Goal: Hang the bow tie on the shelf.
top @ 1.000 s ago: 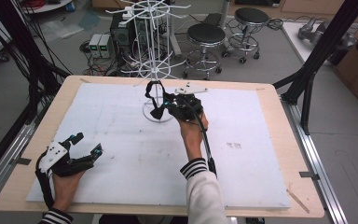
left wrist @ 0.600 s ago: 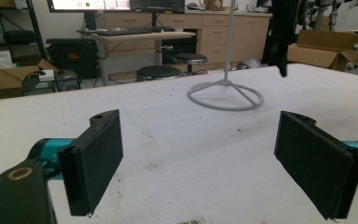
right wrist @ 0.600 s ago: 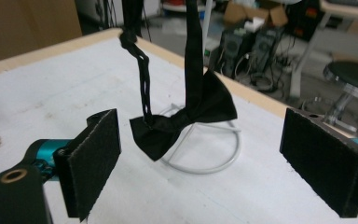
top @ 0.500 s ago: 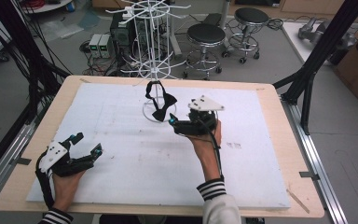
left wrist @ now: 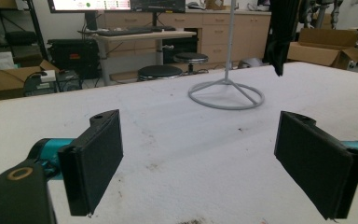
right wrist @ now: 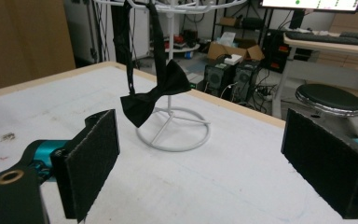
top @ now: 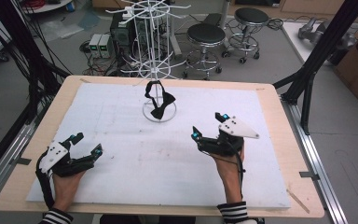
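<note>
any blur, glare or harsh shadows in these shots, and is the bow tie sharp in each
High view: even overhead light, soft shadows, slightly soft overall; the bow tie on the white stand reads clearly. Right gripper view: the bow tie is fairly sharp, the tool pads near the lens softer. Left gripper view: mild softness, bright monitor at the top edge, bow tie cropped and dark.

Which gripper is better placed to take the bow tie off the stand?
Right. The right gripper is open and nearer the bow tie on the stand; the left gripper sits by the near left corner.
</note>
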`<action>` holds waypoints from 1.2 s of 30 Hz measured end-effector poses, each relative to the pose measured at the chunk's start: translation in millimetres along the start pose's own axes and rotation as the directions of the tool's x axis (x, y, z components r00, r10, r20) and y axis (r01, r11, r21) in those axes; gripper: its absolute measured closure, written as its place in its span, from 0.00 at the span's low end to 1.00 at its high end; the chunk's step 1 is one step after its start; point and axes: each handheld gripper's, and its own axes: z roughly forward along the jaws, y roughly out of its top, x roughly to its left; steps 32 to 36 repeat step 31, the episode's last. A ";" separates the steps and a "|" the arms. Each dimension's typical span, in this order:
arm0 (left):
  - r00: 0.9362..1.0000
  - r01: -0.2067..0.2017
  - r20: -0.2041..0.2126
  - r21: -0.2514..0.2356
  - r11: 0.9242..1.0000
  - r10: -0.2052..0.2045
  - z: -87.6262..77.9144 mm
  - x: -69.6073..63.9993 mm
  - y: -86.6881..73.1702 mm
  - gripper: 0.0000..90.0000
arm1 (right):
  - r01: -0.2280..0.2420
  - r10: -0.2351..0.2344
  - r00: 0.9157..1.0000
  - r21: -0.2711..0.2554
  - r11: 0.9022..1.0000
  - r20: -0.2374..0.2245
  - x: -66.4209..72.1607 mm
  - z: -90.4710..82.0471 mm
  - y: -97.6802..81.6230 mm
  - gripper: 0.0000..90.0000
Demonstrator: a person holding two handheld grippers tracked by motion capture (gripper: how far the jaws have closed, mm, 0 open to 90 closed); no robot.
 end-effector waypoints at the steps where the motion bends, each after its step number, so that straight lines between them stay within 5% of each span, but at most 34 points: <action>1: 1.000 0.000 -0.001 -0.001 1.000 0.000 0.0 -0.1 -0.1 0.17 | 0.002 -0.002 1.000 -0.007 1.000 0.006 -1.9 -4.1 -3.1 0.11; 6: 1.000 0.000 0.001 -0.004 1.000 0.000 -0.5 -0.2 -0.2 0.17 | -0.011 0.013 0.999 -0.050 0.999 0.040 -12.0 -29.9 -30.3 0.11; 13: 1.000 -0.008 0.000 -0.006 1.000 0.008 -0.8 -0.4 -0.2 0.17 | -0.103 0.116 0.988 -0.130 0.986 0.100 -32.3 -57.1 -89.7 0.11; 17: 1.000 -0.007 -0.001 -0.007 1.000 0.007 -0.8 -0.5 -0.3 0.17 | -0.076 0.094 0.987 -0.138 0.987 0.131 -33.8 -58.6 -106.5 0.11; 36: 1.000 -0.011 -0.006 -0.014 1.000 0.011 -1.3 -1.5 -0.6 0.17 | -0.071 0.096 0.984 -0.160 0.985 0.153 -31.3 -59.6 -113.4 0.12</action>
